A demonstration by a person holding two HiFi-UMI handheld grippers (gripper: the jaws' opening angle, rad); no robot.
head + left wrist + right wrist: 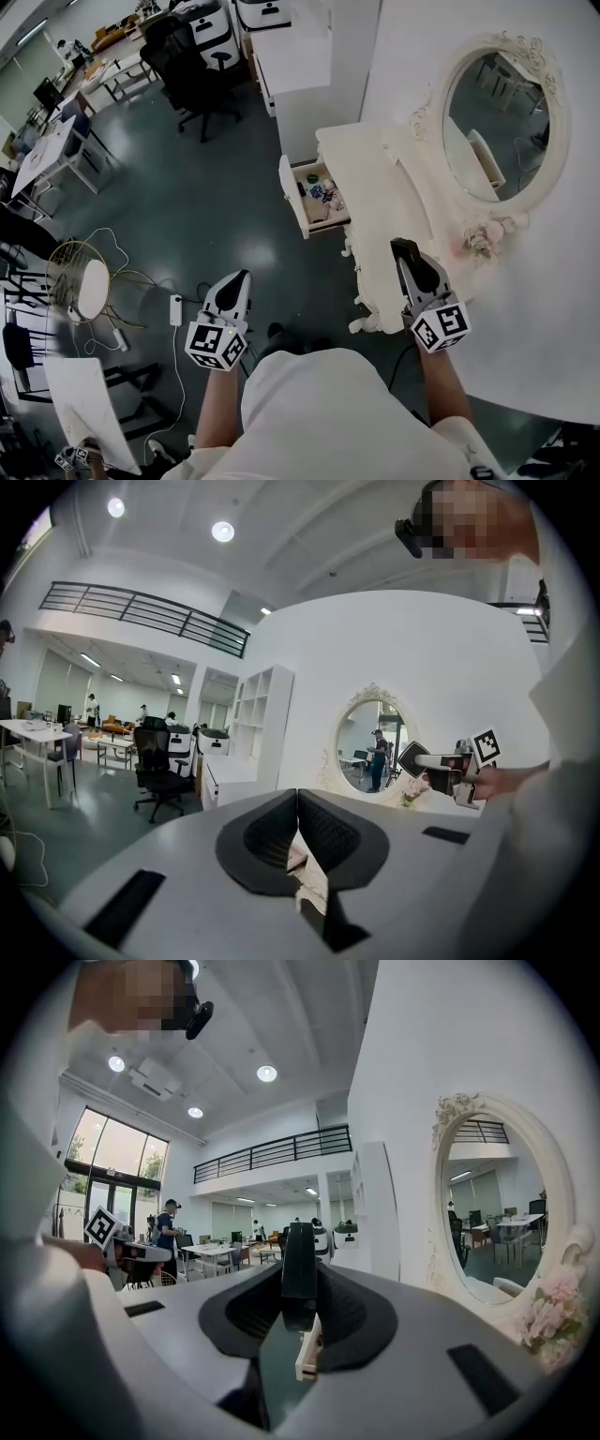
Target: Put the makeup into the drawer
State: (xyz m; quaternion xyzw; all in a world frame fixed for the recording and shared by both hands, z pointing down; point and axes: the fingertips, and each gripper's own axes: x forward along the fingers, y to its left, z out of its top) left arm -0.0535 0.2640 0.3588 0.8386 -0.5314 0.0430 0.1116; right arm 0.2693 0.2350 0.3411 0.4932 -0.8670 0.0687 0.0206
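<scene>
Right claw: my right claw (300,1288) pinches a slim black makeup stick (300,1251), which stands upright between the pads and pokes out past the tips.
Left claw: my left claw (297,799) has its jaws pressed together at the tips, with nothing between them.
Makeup: it is in my right claw, above the near end of the vanity table (375,197) and well apart from the drawer.
Drawer: the drawer (289,192) is pulled out from the table's side, open to the floor (216,187).
Drawer contents: a cluster of small things (323,194), one with blue on it, one dark and slim, the rest pale; I cannot tell what each one is.
Table back: an oval mirror (497,117) in a cream frame, with pale flowers (483,239) at its foot.
Left claw's place: above the floor, beside the table and nearer to me than the drawer.
</scene>
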